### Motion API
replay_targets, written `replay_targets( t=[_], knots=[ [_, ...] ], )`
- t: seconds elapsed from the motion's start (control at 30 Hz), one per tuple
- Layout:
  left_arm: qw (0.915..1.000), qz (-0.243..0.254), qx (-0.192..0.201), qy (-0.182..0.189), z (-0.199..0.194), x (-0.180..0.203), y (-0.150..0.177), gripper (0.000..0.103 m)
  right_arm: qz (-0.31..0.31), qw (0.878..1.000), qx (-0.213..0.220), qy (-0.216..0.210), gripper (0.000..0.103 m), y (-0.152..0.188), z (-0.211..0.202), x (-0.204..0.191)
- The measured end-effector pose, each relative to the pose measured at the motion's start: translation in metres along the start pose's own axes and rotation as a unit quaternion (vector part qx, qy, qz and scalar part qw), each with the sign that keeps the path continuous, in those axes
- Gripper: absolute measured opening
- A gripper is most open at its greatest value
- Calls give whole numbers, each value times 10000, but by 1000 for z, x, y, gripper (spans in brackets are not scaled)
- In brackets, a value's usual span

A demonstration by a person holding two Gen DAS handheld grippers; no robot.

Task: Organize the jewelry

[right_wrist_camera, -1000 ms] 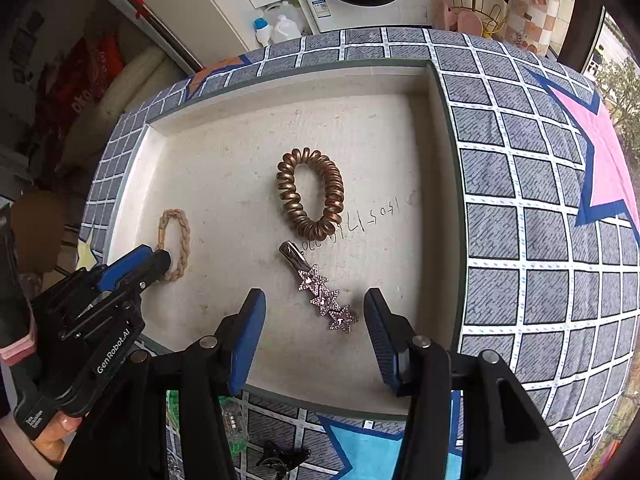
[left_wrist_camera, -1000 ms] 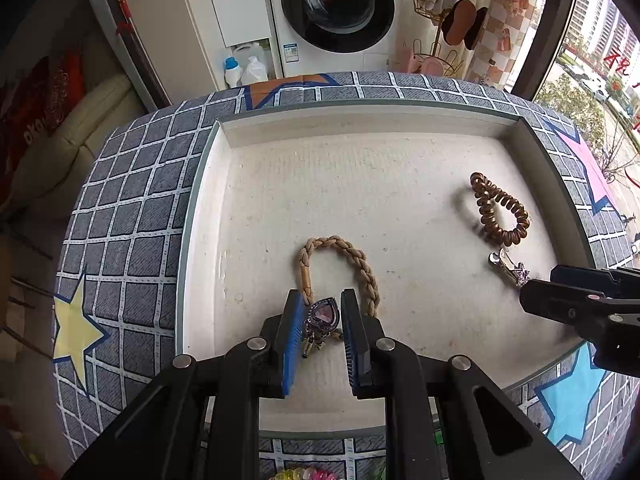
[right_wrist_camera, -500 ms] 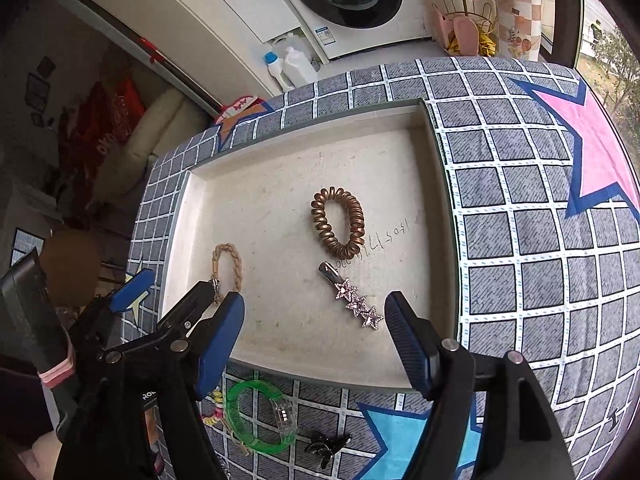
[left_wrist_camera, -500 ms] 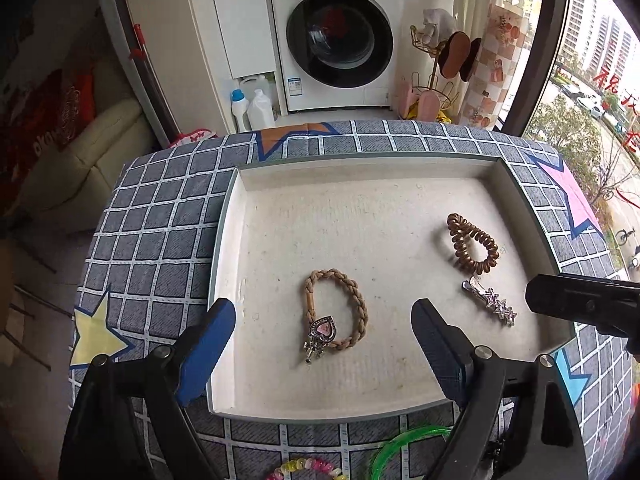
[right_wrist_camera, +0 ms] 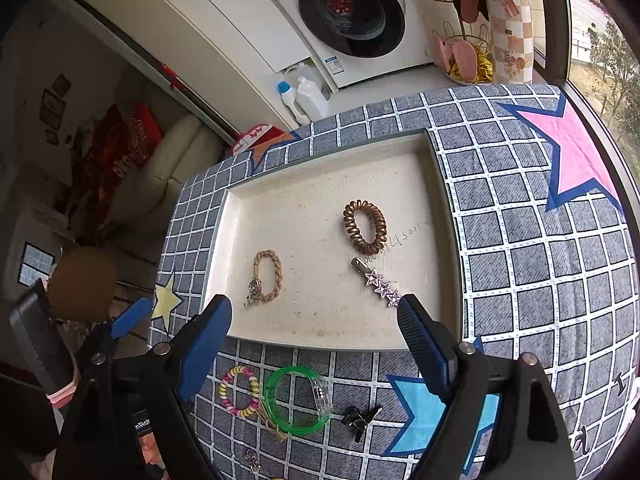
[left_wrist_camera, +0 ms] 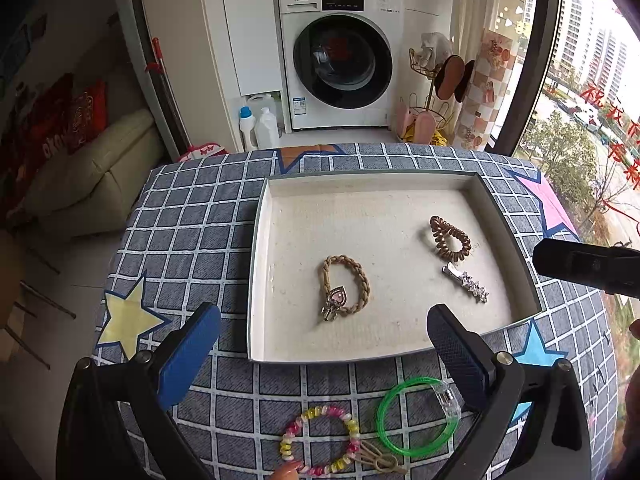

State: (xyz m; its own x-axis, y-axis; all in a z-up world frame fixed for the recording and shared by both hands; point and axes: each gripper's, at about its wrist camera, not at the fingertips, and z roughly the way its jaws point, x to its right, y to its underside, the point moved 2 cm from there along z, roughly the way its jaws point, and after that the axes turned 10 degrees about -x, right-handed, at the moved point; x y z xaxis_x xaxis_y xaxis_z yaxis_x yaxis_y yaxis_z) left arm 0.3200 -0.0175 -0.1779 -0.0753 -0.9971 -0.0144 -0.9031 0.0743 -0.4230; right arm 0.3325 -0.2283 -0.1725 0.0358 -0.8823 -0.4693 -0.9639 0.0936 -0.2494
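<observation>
Now that the braided bracelet [left_wrist_camera: 345, 285] and star hair clip [left_wrist_camera: 466, 282] have been released into the tray [left_wrist_camera: 256, 264], both grippers' fingers, just opened, are spread wide and empty. Beaded bracelet [left_wrist_camera: 318, 440] and green bangle [left_wrist_camera: 416, 414] are left on the desk [left_wrist_camera: 192, 224] at six o'clock, presumably to be collected next.

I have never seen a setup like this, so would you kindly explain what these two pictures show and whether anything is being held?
No robot here: a person holds a two-finger tool in each hand, with a fisheye camera on each looking along its fingers. One picture is from the left tool, the other from the right tool. Both have just been opening and hold nothing. On the checked cloth sits a tray holding a braided bracelet, a spiral hair tie and a star clip. A bead bracelet and green bangle lie outside.
</observation>
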Motion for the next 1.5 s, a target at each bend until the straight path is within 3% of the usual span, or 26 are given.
replay_targets(
  t=[0.3,0.5,1.0,1.5],
  knots=[
    [9999,4,-146,5,-24,-14,35,103,-132,9986,451,262,87,29,-28,-18],
    [9995,-119,-291,10,-34,-26,61,103,72,9980,495,388,87,50,-35,-14],
    [9957,-410,-816,160,-36,-63,129,103,447,9972,-50,597,87,117,-27,-11],
    [9910,-433,-1267,89,-19,-70,179,103,843,9892,-664,999,87,178,-6,8]
  ],
)
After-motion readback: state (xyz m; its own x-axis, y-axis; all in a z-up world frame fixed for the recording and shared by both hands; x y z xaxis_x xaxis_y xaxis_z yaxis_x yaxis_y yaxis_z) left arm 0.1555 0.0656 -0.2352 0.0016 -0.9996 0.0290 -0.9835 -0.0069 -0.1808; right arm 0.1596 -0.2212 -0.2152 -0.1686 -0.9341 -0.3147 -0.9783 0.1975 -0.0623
